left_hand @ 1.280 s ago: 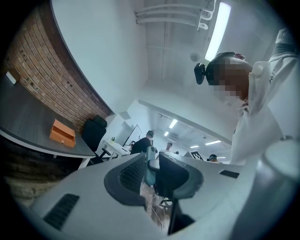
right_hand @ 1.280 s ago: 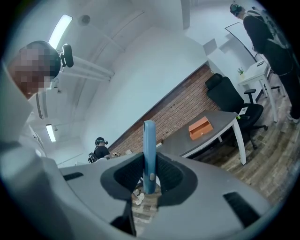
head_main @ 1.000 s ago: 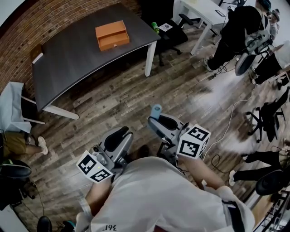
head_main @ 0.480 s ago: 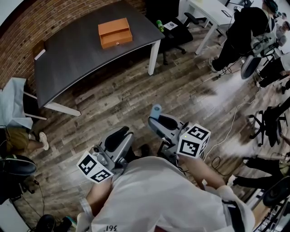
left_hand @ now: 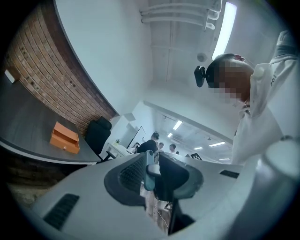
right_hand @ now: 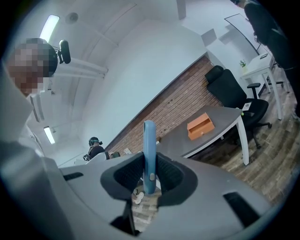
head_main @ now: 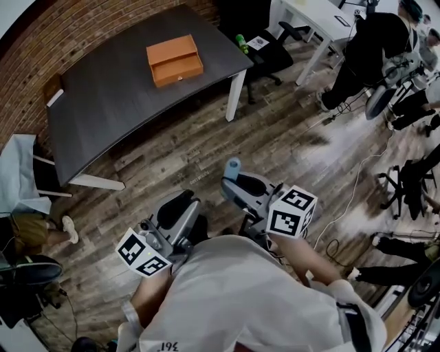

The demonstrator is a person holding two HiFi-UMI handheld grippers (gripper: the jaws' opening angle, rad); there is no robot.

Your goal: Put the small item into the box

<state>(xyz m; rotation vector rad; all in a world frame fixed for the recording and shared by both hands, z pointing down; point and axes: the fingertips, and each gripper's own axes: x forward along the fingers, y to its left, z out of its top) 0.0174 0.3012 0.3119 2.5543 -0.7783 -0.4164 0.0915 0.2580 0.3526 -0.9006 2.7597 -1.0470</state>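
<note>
An orange box point(head_main: 174, 60) stands on a dark table point(head_main: 103, 103) far ahead across the wooden floor; it also shows as the same box point(right_hand: 200, 126) point(left_hand: 64, 138) in both gripper views. My right gripper point(head_main: 234, 180) is held at waist height, shut on a thin light-blue item point(head_main: 232, 167) that sticks out past its jaws. In the right gripper view the item point(right_hand: 149, 140) stands upright between the pads. My left gripper point(head_main: 177, 206) is beside it. In the left gripper view a small blue and white item point(left_hand: 150, 166) sits pinched between its jaws.
A black office chair point(head_main: 265, 51) and a green bottle point(head_main: 241, 42) stand at the table's right end. A white desk point(head_main: 323, 17), people point(head_main: 371, 41) and more chairs fill the right side. A cable point(head_main: 347, 192) trails over the floor. A cloth-covered chair point(head_main: 17, 168) stands at the left.
The table and box have shifted slightly in the head view as the person moves. Both grippers keep their places and their hold.
</note>
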